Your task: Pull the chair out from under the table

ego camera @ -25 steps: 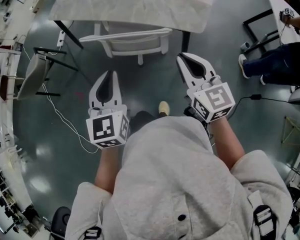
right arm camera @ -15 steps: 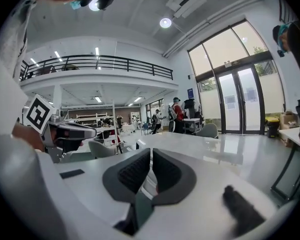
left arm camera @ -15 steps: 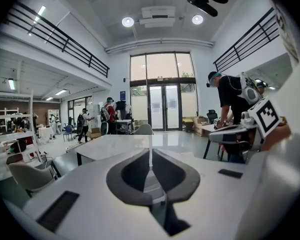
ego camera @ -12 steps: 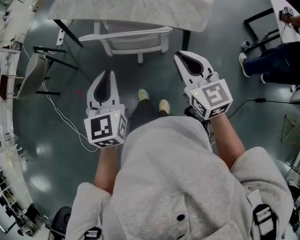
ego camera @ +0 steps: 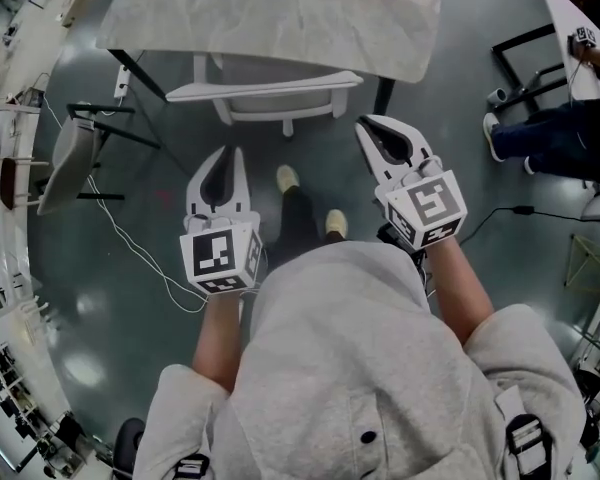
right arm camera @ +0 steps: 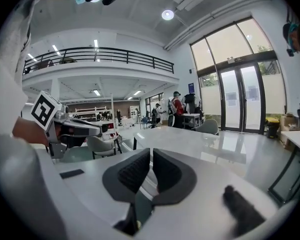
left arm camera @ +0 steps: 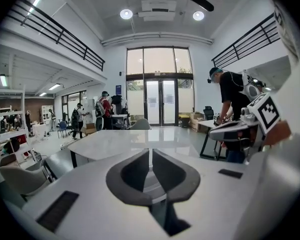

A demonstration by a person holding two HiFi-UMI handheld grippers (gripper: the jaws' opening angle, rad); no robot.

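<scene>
In the head view a white chair point(ego camera: 265, 90) is tucked under a white table point(ego camera: 280, 13), with its backrest toward me. My left gripper point(ego camera: 223, 154) is held short of the chair's left side, shut and empty. My right gripper point(ego camera: 372, 124) hovers just right of the backrest's end, also shut with nothing between its fingers. Neither touches the chair. The left gripper view shows its closed jaws point(left arm camera: 150, 151) against the tabletop point(left arm camera: 120, 139), with the right gripper point(left arm camera: 235, 129) alongside. In the right gripper view the jaws point(right arm camera: 151, 151) are closed, and the left gripper point(right arm camera: 75, 129) shows at left.
A grey chair point(ego camera: 65, 158) stands at the left, with a thin cable point(ego camera: 130, 238) trailing over the floor. A seated person's legs point(ego camera: 555, 133) and a black table frame point(ego camera: 525, 53) are at the right. My own feet point(ego camera: 288, 178) are between the grippers.
Both grippers have moved forward toward the chair and a little lower, still shut. The person has stepped forward, so the chair and table sit nearer in the head view.
</scene>
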